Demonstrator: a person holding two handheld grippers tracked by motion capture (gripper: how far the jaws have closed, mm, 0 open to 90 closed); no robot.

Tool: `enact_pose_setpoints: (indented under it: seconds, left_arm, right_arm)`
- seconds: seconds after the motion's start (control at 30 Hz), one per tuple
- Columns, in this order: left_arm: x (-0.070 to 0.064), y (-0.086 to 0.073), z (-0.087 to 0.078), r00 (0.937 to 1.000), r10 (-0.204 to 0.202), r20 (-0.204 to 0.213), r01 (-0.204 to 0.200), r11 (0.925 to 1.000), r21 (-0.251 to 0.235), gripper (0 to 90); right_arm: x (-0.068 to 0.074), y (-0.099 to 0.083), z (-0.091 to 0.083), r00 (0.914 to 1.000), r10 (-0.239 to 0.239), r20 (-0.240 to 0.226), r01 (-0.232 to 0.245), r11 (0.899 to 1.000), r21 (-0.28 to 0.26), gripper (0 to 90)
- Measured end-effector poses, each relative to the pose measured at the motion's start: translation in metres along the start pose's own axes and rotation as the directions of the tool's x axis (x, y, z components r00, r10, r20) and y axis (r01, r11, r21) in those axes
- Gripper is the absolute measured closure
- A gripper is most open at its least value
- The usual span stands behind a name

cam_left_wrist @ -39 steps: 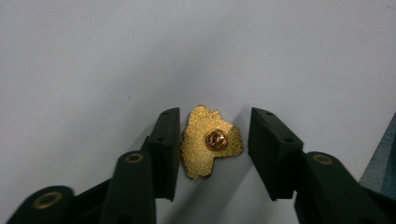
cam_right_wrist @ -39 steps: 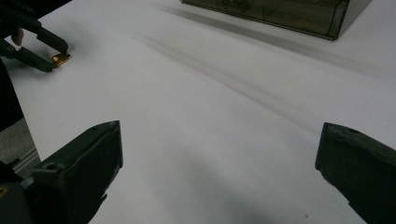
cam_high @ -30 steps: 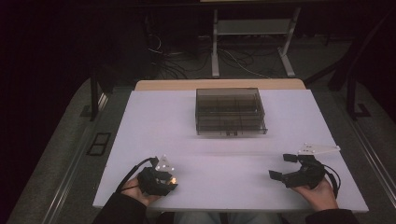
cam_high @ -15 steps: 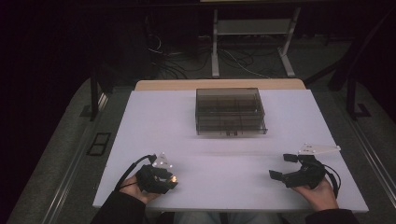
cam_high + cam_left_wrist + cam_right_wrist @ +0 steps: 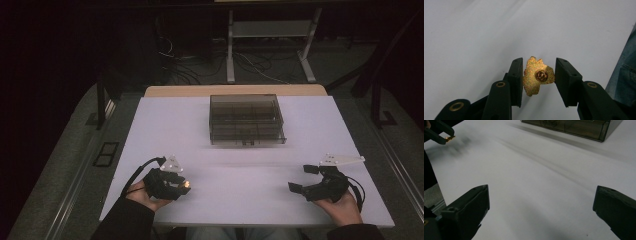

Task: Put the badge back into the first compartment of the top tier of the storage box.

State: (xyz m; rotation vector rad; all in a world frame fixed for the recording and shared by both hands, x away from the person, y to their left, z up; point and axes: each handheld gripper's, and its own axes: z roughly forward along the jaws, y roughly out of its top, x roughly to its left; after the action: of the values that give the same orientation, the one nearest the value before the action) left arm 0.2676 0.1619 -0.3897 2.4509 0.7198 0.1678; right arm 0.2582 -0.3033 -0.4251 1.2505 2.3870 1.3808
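- Little has moved since the earlier frames: the left tongs [image 5: 186,186] have edged slightly along the near-left part of the white bench [image 5: 240,165], while the right tongs [image 5: 303,178] sit where they were at the near right.
- The left tongs, seen in the left gripper view [image 5: 538,75], hold a small gold glitter pin [image 5: 537,75] between the jaws, just above the bench; the left jaw touches the pin's edge, the right jaw meets its other edge, and the jaws stand only as far apart as the pin is wide.
- A round brass clasp [image 5: 541,75] sits at the middle of the pin's facing side; no writing can be read on it.
- In the high view the pin shows as a bright gold glint [image 5: 187,185] at the tip of the left tongs.
- The right tongs hold nothing; in the right gripper view [image 5: 541,207] the jaws stand wide apart over bare bench.
- A smoky clear plastic box [image 5: 247,120] with compartments rests at the middle of the far side of the bench, well apart from both tongs; no label or brand is legible on it.
- The right gripper view shows the box's near wall [image 5: 579,127] at top right and the pin [image 5: 449,138] far off at top left.
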Motion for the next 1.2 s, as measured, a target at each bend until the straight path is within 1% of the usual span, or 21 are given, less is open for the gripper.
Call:
enact_pose_setpoints:
  seconds: [0.13,0.2,0.33,0.37,0.43,0.47,0.63,0.73,0.8,0.87,0.9,0.93,1.1,1.2]
  left_arm:
    - [0.002,0.005,-0.004,1.0,0.007,0.0,-0.007,0.9999,-0.016,58.6]
    - [0.002,0.008,-0.005,1.0,0.006,0.001,-0.006,0.9998,-0.019,58.6]
    - [0.004,0.012,-0.008,0.9999,0.017,0.004,-0.017,0.9995,-0.027,58.6]
    - [0.004,0.013,-0.008,0.9999,0.01,0.007,-0.01,0.9995,-0.03,58.6]
    - [0.005,0.015,-0.009,0.9999,0.015,0.008,-0.014,0.9994,-0.032,58.6]
    - [0.005,0.016,-0.009,0.9999,0.01,0.009,-0.01,0.9993,-0.036,58.6]
    - [0.007,0.023,-0.012,0.9996,0.022,0.016,-0.021,0.9991,-0.037,58.6]
    - [0.008,0.029,-0.014,0.9995,0.018,0.024,-0.017,0.9988,-0.045,58.6]
    - [0.009,0.033,-0.015,0.9993,0.029,0.026,-0.028,0.9987,-0.042,58.6]
    - [0.008,0.036,-0.016,0.9992,0.027,0.028,-0.026,0.9986,-0.047,58.6]
    - [0.009,0.037,-0.016,0.999,0.035,0.027,-0.033,0.9984,-0.046,58.6]
    - [0.009,0.038,-0.016,0.9992,0.029,0.028,-0.028,0.9985,-0.048,58.6]
    - [0.011,0.046,-0.018,0.9991,0.031,0.03,-0.029,0.9982,-0.053,58.6]
    - [0.013,0.05,-0.019,0.9987,0.039,0.032,-0.037,0.9977,-0.057,58.5]
  right_arm:
    - [0.0,0.0,0.0,1.0,0.001,0.0,-0.001,1.0,0.0,0.2]
    - [0.0,0.0,0.0,1.0,0.001,0.0,-0.001,1.0,-0.001,0.2]
    - [0.0,0.0,0.0,1.0,-0.001,0.0,0.001,1.0,-0.001,0.2]
    - [0.0,0.0,-0.001,1.0,0.002,-0.001,-0.002,1.0,0.0,0.2]
    - [0.0,0.0,0.0,1.0,-0.001,0.001,0.001,1.0,-0.001,0.1]
    - [0.0,0.0,0.0,1.0,0.0,0.0,0.0,1.0,-0.001,0.2]
    - [0.0,0.0,0.0,1.0,-0.001,0.0,0.001,1.0,-0.001,0.1]
    - [0.0,0.0,-0.001,1.0,0.0,-0.002,0.0,1.0,0.001,0.2]
    - [0.0,0.0,-0.001,1.0,0.0,-0.002,0.0,1.0,0.001,0.2]
    - [0.0,0.0,-0.001,1.0,0.0,-0.002,0.0,1.0,0.001,0.1]
    - [0.0,0.0,-0.001,1.0,0.0,-0.002,0.0,1.0,0.001,0.1]
    - [0.0,0.0,-0.001,1.0,0.0,-0.003,0.0,1.0,0.002,0.1]
    - [0.0,0.0,-0.001,1.0,0.001,-0.003,-0.001,1.0,0.002,0.2]
    - [0.0,0.0,-0.001,1.0,0.001,-0.004,-0.001,1.0,0.003,0.2]
